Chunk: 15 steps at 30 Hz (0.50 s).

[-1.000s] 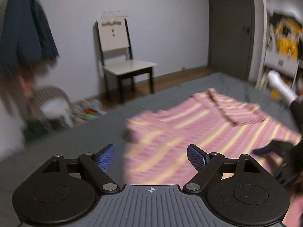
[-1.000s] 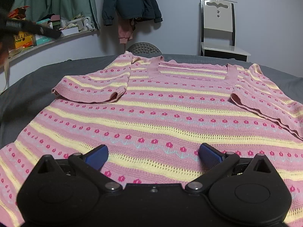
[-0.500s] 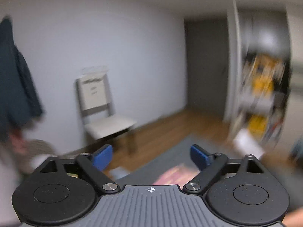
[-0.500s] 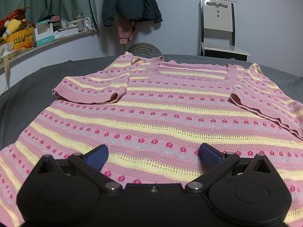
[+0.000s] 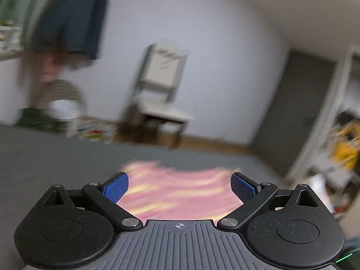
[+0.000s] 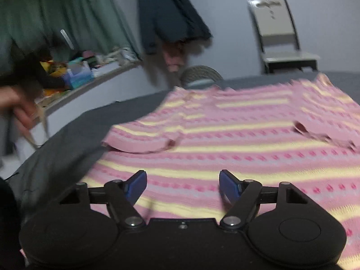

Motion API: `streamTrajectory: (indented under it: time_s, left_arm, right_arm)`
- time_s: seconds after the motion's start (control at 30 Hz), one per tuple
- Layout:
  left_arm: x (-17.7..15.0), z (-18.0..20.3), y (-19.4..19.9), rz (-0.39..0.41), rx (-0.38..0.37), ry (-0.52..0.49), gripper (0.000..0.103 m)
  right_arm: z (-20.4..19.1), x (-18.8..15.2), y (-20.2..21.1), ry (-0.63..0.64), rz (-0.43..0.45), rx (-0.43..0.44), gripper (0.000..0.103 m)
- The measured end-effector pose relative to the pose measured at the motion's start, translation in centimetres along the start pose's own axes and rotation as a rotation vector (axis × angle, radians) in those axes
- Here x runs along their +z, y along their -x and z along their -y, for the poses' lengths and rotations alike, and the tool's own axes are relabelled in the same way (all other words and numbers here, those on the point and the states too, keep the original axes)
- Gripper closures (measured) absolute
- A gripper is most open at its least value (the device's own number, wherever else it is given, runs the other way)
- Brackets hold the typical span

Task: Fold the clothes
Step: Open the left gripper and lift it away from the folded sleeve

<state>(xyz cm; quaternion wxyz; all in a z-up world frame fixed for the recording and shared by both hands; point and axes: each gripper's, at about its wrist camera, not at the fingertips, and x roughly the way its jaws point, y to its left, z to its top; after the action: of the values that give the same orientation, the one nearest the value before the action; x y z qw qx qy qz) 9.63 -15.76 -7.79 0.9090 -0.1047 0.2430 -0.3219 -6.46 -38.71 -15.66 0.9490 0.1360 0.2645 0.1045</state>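
Sweater (image 6: 236,135): pink striped, spread flat on grey bed (image 6: 67,148), sleeves turned in. Left gripper (image 5: 179,187) and right gripper (image 6: 182,185): spread wide, nothing held. Risk: one knit layer pinched, fold skewed by blurred aim.

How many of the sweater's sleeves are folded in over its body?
2. On the pink striped sweater, one sleeve lies folded in at left, the other at right.
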Motion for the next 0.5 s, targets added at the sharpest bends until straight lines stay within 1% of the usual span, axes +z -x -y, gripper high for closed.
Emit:
streamTrajectory:
  time_s: [0.07, 0.1, 0.13, 0.17, 0.27, 0.3, 0.37, 0.43, 0.5]
  left_arm:
    - [-1.9, -2.3, -0.8, -0.035, 0.054, 0.014, 0.005]
    - [-2.2, -3.3, -1.3, -0.065, 0.067, 0.045, 0.005]
    - [-2.4, -4.3, -1.7, -0.090, 0.081, 0.071, 0.005]
    - [-2.2, -5.2, -2.0, -0.096, 0.100, 0.079, 0.005]
    - [-1.7, -7.3, -3.0, -0.133, 0.169, 0.094, 0.005]
    - [-1.9, -7.6, -3.2, -0.143, 0.176, 0.092, 0.005]
    - [-2.1, -8.7, -3.1, -0.153, 0.172, 0.101, 0.005]
    - [-2.4, -9.4, -3.3, -0.180, 0.167, 0.105, 0.005]
    - [-2.8, -10.0, -3.5, -0.208, 0.159, 0.119, 0.005]
  right_arm:
    - [-0.8, 0.5, -0.6, -0.008, -0.013, 0.003, 0.032]
    - [-1.1, 1.0, -1.3, -0.011, -0.035, -0.006, 0.033]
    - [-1.3, 1.5, -1.9, -0.021, -0.052, -0.017, 0.034]
    - [-1.2, 2.0, -2.5, -0.034, -0.063, -0.019, 0.036]
    - [-1.3, 4.2, -4.9, -0.098, -0.071, -0.013, 0.038]
    - [-1.2, 4.8, -5.7, -0.114, -0.078, -0.020, 0.038]
    - [-1.1, 5.8, -7.7, -0.137, -0.115, -0.060, 0.039]
    - [-1.2, 6.6, -9.7, -0.152, -0.151, -0.095, 0.043]
    - [-1.5, 6.7, -11.4, -0.144, -0.193, -0.134, 0.053]
